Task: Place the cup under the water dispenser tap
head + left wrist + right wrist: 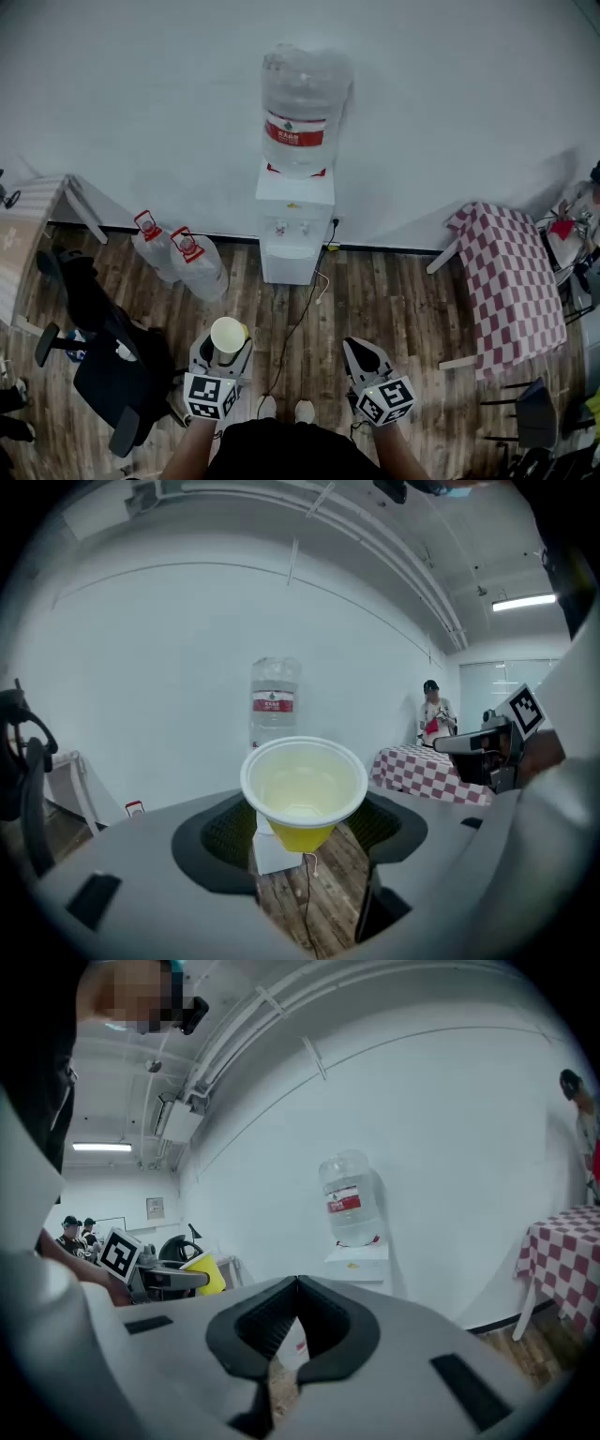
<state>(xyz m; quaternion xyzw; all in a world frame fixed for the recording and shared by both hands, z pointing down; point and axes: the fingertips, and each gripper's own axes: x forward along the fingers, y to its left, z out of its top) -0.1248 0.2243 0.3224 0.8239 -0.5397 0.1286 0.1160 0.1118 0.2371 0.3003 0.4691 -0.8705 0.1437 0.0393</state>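
A yellow paper cup [228, 335] with a white inside stands upright between the jaws of my left gripper [223, 352], which is shut on its sides. In the left gripper view the empty cup [305, 785] fills the middle. The white water dispenser [295, 225], with a large clear bottle [302, 108] on top, stands against the far wall, well ahead of both grippers. Its taps [291, 228] face me. My right gripper [361, 354] hangs level beside the left one, shut and empty; its jaws [298, 1286] meet tip to tip. The dispenser [361, 1260] shows beyond them.
Two spare water bottles [178, 258] lie on the wooden floor left of the dispenser. A black office chair [103, 347] stands at my left, a red-checked table [511, 281] at the right. A cable [305, 309] runs across the floor from the dispenser. A person [433, 710] stands far right.
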